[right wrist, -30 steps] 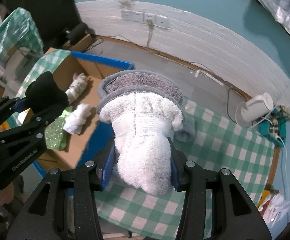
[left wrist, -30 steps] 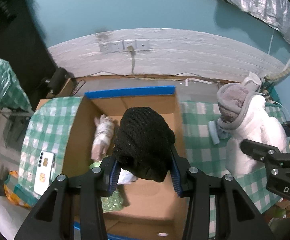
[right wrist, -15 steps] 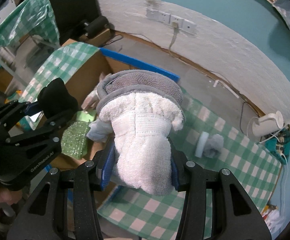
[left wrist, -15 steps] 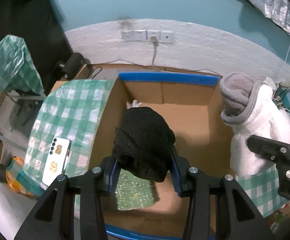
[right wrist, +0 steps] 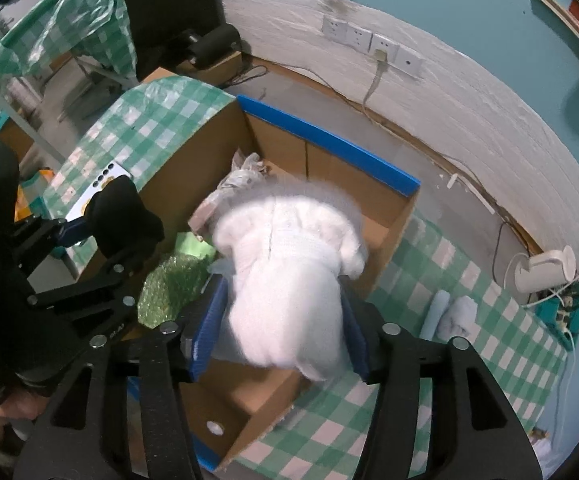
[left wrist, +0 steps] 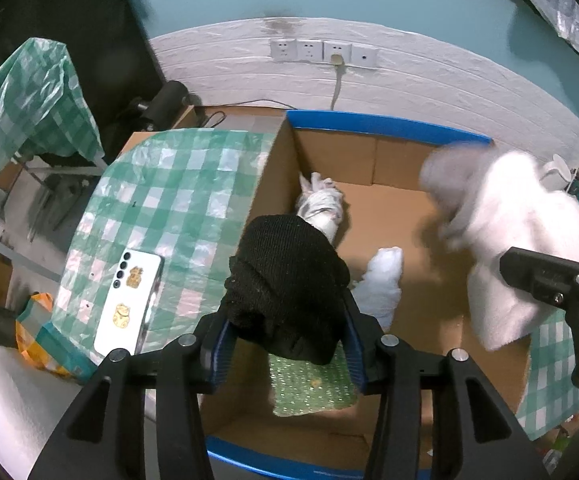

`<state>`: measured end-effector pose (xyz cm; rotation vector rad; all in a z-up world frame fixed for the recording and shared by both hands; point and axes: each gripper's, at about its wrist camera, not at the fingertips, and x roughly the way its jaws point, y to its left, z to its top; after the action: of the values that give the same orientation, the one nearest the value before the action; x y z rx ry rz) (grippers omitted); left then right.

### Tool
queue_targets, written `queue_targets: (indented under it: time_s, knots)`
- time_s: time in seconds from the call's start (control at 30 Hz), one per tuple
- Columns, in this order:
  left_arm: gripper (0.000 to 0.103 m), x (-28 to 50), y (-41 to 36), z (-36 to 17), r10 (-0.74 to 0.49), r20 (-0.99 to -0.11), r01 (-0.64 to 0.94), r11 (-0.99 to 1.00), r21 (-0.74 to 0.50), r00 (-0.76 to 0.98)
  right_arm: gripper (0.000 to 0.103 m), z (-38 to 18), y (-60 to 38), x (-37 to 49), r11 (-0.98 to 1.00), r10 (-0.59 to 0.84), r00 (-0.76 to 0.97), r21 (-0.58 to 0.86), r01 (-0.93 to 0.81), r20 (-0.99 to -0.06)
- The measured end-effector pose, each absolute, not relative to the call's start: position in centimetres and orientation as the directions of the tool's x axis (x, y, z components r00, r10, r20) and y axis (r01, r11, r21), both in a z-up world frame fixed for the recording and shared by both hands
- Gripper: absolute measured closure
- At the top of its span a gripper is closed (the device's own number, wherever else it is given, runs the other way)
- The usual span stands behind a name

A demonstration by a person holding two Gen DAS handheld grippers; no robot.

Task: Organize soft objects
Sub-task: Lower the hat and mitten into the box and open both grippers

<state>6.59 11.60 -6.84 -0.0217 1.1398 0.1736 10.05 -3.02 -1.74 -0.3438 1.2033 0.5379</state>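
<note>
My left gripper point(left wrist: 287, 340) is shut on a black knit hat point(left wrist: 285, 284) and holds it over the left side of an open cardboard box point(left wrist: 373, 124) with blue-taped rims. My right gripper point(right wrist: 277, 332) is shut on a fluffy white and grey plush slipper point(right wrist: 289, 276), blurred by motion, over the box's right side point(right wrist: 325, 136); the slipper also shows in the left wrist view point(left wrist: 513, 240). Inside the box lie a wrapped white bundle point(left wrist: 323, 204), a white plush piece point(left wrist: 383, 284) and a green bubble-wrap pouch point(left wrist: 313, 384).
A white phone point(left wrist: 127, 300) lies on the green checked tablecloth point(left wrist: 169, 200) left of the box. A light blue and grey rolled cloth point(right wrist: 451, 314) lies on the cloth right of the box. Wall sockets point(left wrist: 323, 54) with a cable are behind. A white device point(right wrist: 545, 270) stands far right.
Both grippers have moved left relative to the table, so the box now lies under them. The slipper has come over the box's right side and is blurred with motion. Both grips are unchanged.
</note>
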Motion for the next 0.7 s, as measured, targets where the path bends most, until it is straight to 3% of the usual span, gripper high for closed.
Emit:
queue_targets:
  time_s: [0.17,0.7]
  knots:
    - [0.045,6.6,12.2,-6.7,0.132,-0.904,-0.159,0.985,0.072,0.407,0.035,-1.6,-2.5,10.3,0.824,0.212,0.276,0.02,-0.566,-0.937]
    - [0.033,6.7,10.9,-5.0,0.141,-0.875,-0.14,0.987,0.085,0.462,0.034,-0.5,-4.7,11.1,0.859,0.211,0.313,0.024,-0.511,-0.926]
